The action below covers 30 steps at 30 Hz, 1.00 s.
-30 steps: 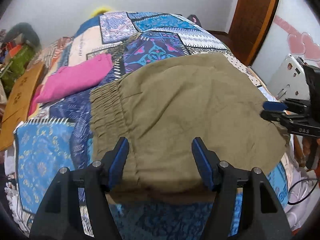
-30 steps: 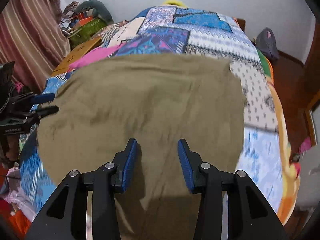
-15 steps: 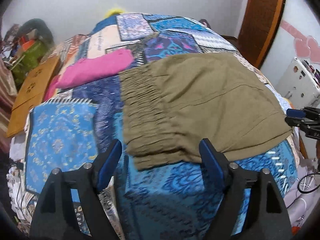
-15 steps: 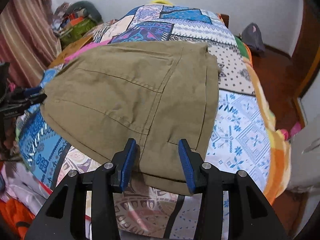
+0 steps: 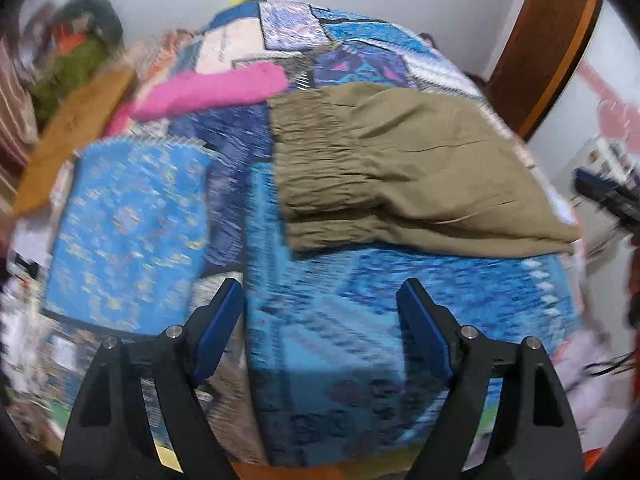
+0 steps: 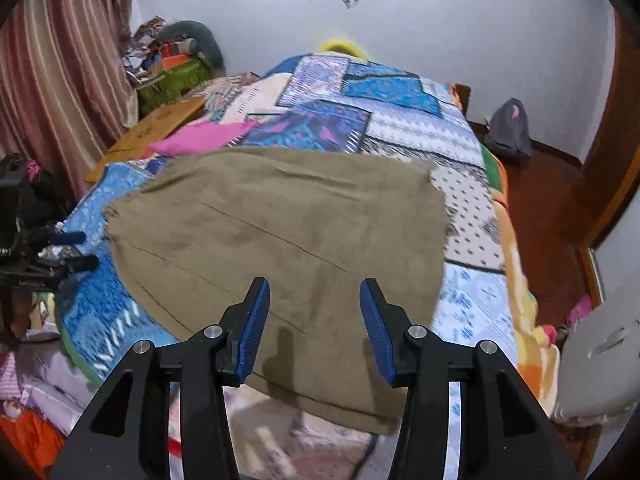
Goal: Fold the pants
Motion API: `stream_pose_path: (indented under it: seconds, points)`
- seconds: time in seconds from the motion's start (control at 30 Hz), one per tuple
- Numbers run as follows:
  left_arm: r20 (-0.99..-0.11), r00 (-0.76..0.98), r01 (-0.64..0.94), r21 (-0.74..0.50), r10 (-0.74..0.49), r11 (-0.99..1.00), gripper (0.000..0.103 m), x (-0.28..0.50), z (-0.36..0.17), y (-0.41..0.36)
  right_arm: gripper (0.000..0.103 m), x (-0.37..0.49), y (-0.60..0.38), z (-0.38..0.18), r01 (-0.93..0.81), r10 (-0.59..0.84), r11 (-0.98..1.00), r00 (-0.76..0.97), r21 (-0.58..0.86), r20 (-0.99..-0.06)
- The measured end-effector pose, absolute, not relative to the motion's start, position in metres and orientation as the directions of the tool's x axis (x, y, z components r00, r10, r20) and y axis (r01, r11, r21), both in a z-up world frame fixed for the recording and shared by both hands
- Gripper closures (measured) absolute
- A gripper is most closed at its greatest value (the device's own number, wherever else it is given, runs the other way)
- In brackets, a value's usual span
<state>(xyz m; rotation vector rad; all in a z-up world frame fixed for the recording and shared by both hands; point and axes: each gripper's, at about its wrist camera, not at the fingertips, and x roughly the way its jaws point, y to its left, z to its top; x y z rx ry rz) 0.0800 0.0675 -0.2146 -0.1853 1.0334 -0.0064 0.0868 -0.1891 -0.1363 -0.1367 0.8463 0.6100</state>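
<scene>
The olive pants (image 5: 404, 164) lie folded flat on the patchwork bedspread (image 5: 128, 216), with the gathered elastic waistband (image 5: 320, 168) toward the left in the left wrist view. They also show in the right wrist view (image 6: 288, 240), hanging a little over the near bed edge. My left gripper (image 5: 322, 328) is open and empty, held back from the pants above the bed's near edge. My right gripper (image 6: 314, 328) is open and empty just above the near end of the pants. The left gripper also shows at the far left of the right wrist view (image 6: 76, 250).
A pink folded garment (image 5: 212, 88) lies beyond the pants on the bed. A wooden board (image 6: 156, 132) and a clutter pile (image 6: 172, 64) stand at the bed's left side. A grey bag (image 6: 510, 128) sits on the floor by the wooden door (image 5: 548, 40).
Both grippers have pulled back from the pants toward the near bed edge. The left gripper has drawn away and its jaws stand wider. The pants now lie flat on the bed.
</scene>
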Motion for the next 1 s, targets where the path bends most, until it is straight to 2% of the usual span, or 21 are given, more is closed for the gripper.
stream_pose_path:
  seconds: [0.3,0.53,0.7,0.87,1.0]
  points:
    - [-0.813,0.524,-0.115,-0.363,-0.254,0.925,0.022,0.098,-0.218,0.054,0.059,0.085,-0.152,-0.157,-0.597,0.501,0.786,0.465,0.159,-0.730]
    - [-0.778,0.537,-0.176,-0.482,-0.327,0.858,0.015,0.111,-0.225,0.063,0.058,0.087,-0.150,-0.173,-0.602,0.527,0.770,0.410,0.213,-0.745]
    - [-0.750,0.540,-0.206,-0.558,-0.382,0.804,0.012,0.123,-0.229,0.071,0.058,0.085,-0.146,-0.173,-0.618,0.519,0.764,0.417,0.187,-0.746]
    - [-0.755,0.518,-0.210,-0.567,-0.401,0.796,0.004,0.142,-0.231,0.070,0.058,0.086,-0.151,-0.174,-0.616,0.536,0.759,0.408,0.210,-0.739]
    - [-0.767,0.513,-0.223,-0.553,-0.385,0.803,0.004,0.153,-0.231,0.070,0.058,0.088,-0.151,-0.175,-0.621,0.546,0.752,0.401,0.220,-0.736]
